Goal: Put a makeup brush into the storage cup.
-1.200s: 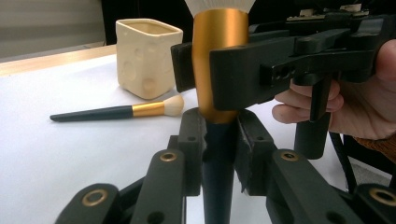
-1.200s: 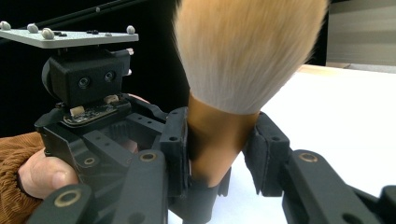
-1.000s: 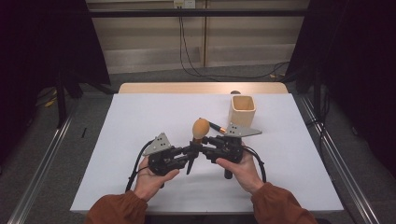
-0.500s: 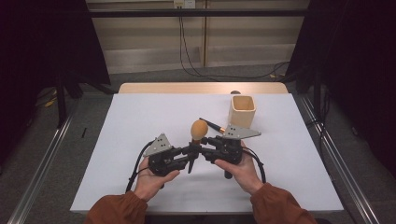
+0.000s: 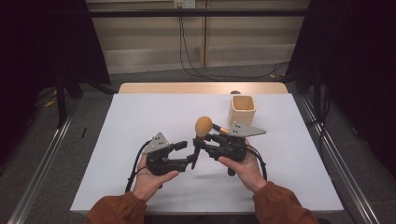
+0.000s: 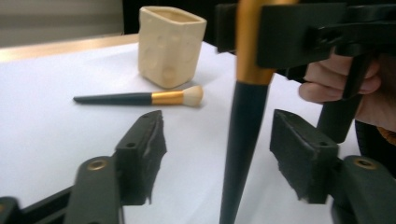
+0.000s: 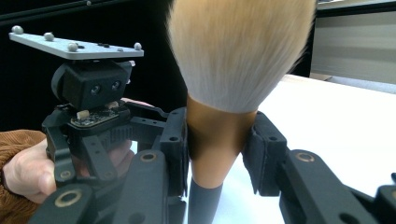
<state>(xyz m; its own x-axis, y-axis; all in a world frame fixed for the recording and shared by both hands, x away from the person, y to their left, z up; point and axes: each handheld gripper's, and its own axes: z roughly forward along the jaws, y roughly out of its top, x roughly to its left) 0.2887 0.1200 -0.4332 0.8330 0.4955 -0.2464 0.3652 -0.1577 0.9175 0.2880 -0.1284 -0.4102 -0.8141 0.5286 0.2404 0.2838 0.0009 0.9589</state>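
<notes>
The white table [image 5: 140, 140] carries everything, with a bare wooden strip along its far edge. In the high view the person's two hands come in from six o'clock and meet near the middle of the table. The right tongs [image 5: 204, 140] sit at about three o'clock of centre and the left tongs [image 5: 186, 154] just beside them at about nine o'clock, the two sets nearly touching tip to tip. The right tongs are clamped on the large brush [image 5: 203, 127], which stands upright: in the right gripper view both pads press on its gold ferrule [image 7: 217, 140] just under the big pale bristle head, with the dark handle running down below. The left tongs have just been opening and now stand about half spread; in the left gripper view the tapered black handle of the large brush [image 6: 243, 140] hangs between the two pads with a gap on either side, so nothing is gripped there. At roughly one o'clock from the hands stands the cream cup [image 5: 243, 108], a squarish holder with dimpled sides. Lying flat on the table near the cup's foot, on its six o'clock side in the left gripper view, is the small brush [image 6: 140, 98], black handle, gold band, pale tip pointing towards three o'clock.
</notes>
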